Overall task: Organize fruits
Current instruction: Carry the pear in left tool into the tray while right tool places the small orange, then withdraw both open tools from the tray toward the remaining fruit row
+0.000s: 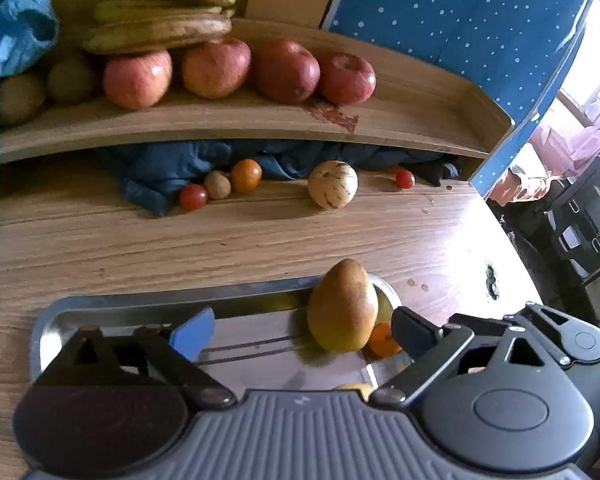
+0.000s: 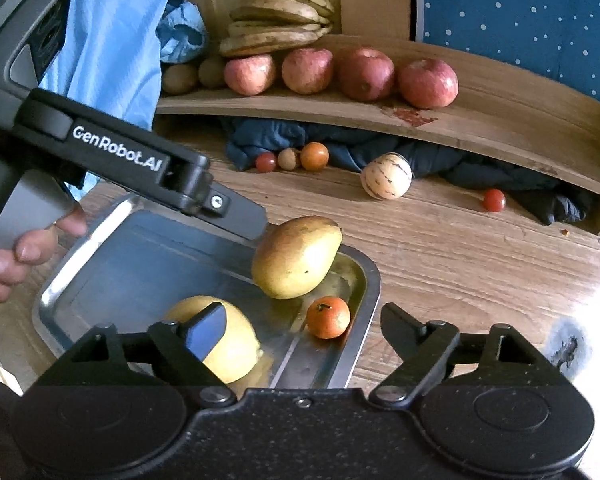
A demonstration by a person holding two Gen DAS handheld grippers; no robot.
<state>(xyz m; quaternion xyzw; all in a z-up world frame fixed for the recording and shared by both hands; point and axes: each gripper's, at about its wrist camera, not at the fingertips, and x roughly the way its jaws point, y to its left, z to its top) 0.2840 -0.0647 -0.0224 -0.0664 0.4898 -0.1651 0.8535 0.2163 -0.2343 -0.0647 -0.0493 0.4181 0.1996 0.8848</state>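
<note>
Mango (image 2: 296, 257) tilted, tip up-right, over tray (image 2: 364, 280); both claws open, empty.

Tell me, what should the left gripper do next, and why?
Probably back away from the mango a little. The left gripper is open, its fingers wide of the fruit, and the mango seems to stand in the tray beside a small orange, so that drop looks done. Loose fruit still waits by the shelf.
</note>
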